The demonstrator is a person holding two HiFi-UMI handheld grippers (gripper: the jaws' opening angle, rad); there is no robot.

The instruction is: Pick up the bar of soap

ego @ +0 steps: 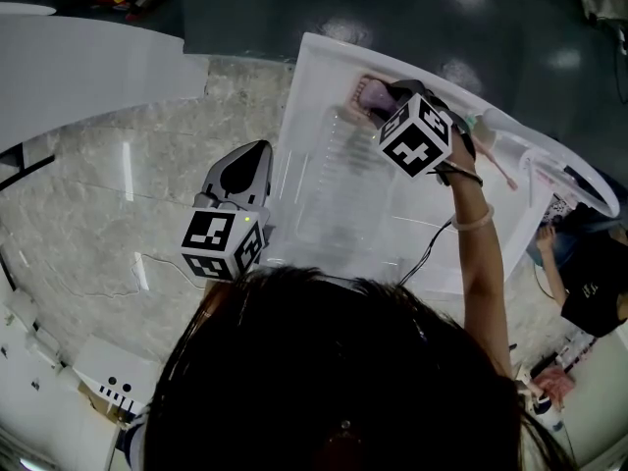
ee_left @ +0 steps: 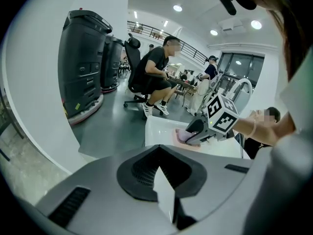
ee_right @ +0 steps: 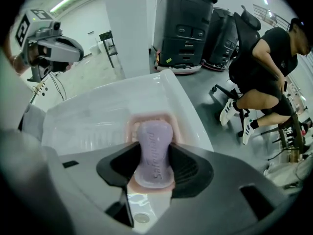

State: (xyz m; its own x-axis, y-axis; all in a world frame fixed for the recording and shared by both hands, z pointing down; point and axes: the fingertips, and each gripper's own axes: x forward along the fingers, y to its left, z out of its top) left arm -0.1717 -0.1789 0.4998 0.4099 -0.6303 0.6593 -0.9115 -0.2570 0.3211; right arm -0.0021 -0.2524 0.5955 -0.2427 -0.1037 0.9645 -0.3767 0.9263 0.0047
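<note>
A lilac bar of soap [ee_right: 153, 151] lies lengthwise in a pink soap dish [ee_right: 131, 131] at the far corner of a white sink [ee_right: 98, 106]. My right gripper [ee_right: 153, 161] stands open around the bar, one jaw on each side of its narrow waist; the bar rests in the dish. In the head view the right gripper [ego: 385, 103] reaches to the soap [ego: 371, 94] at the sink's [ego: 324, 77] back edge. My left gripper [ego: 257, 155] hangs over the marble counter left of the sink, jaws together and empty. In its own view, the left gripper [ee_left: 159, 148] faces the right gripper [ee_left: 196, 131].
The sink is set in a grey marble counter [ego: 118, 224]. A chrome faucet [ee_left: 242, 87] rises at the sink's right. A pink-handled brush [ego: 498, 165] lies on the rim. Black machines [ee_left: 83, 72] and a seated person [ee_right: 264, 67] are beyond on the floor.
</note>
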